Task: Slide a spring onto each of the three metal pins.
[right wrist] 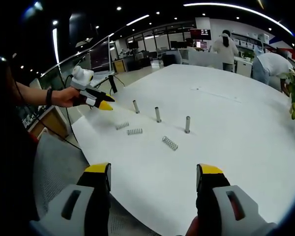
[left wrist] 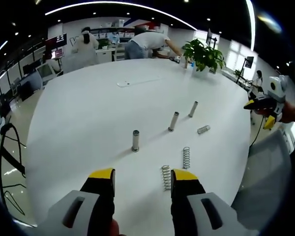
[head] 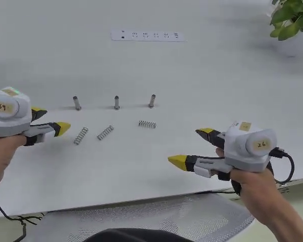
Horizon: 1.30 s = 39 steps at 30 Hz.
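Three short metal pins stand upright in a row on the white table: left pin (head: 77, 103), middle pin (head: 116, 102), right pin (head: 152, 101). All three are bare. In front of them lie three small springs (head: 81, 135), (head: 105, 132), (head: 147, 124), flat on the table. My left gripper (head: 53, 120) hovers open just left of the leftmost spring (left wrist: 166, 177), which lies beside its right jaw. My right gripper (head: 191, 146) is open near the table's front edge, to the right of the springs (right wrist: 170, 143) and apart from them. Nothing is between either pair of jaws.
A white power strip (head: 147, 35) lies far back on the table. A green plant (head: 293, 17) stands at the back right corner. A mesh chair (head: 156, 222) sits below the front edge. People stand at distant desks (left wrist: 137, 44).
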### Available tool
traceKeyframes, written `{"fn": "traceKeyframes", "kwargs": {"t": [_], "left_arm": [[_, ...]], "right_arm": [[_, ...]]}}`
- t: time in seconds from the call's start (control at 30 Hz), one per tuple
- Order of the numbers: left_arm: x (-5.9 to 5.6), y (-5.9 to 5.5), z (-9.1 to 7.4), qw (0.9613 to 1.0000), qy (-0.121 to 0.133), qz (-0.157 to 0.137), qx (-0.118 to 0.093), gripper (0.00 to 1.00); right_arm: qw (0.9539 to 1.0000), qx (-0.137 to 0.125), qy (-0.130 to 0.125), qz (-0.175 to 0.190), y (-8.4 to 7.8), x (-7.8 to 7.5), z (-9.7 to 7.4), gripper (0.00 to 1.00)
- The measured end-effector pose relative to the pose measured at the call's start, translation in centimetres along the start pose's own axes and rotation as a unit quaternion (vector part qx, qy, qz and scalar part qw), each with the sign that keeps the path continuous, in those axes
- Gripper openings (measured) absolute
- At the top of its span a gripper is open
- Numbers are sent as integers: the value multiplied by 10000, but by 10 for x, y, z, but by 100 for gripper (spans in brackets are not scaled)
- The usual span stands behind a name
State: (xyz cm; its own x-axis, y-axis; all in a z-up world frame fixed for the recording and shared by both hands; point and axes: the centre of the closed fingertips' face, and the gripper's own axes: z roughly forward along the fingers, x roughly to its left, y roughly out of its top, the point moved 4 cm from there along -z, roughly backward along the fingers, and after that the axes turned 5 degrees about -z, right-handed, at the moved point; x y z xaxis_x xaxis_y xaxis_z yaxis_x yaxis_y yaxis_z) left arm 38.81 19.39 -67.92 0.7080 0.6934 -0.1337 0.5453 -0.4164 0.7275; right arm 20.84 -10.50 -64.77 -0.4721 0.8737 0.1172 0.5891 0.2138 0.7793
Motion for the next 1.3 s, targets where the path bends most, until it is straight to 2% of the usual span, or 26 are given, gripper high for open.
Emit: {"fn": "traceKeyframes", "kwargs": {"t": [0.2, 0.67, 1.03, 1.3], "left_arm": [[-3, 2, -18, 9999, 6, 9, -147, 41], [-11, 5, -56, 9989, 68, 14, -468, 53], [-22, -1, -76, 9985, 42, 18, -549, 61], [-27, -7, -84, 9985, 42, -42, -553, 65]], "right_arm": [[10000, 18, 19, -11, -1, 1, 1, 70], [9999, 36, 98, -55, 2, 3, 6, 70], [9998, 42, 157, -87, 3, 4, 9, 70], [9997, 64, 189, -118, 4, 5, 11, 70]]}}
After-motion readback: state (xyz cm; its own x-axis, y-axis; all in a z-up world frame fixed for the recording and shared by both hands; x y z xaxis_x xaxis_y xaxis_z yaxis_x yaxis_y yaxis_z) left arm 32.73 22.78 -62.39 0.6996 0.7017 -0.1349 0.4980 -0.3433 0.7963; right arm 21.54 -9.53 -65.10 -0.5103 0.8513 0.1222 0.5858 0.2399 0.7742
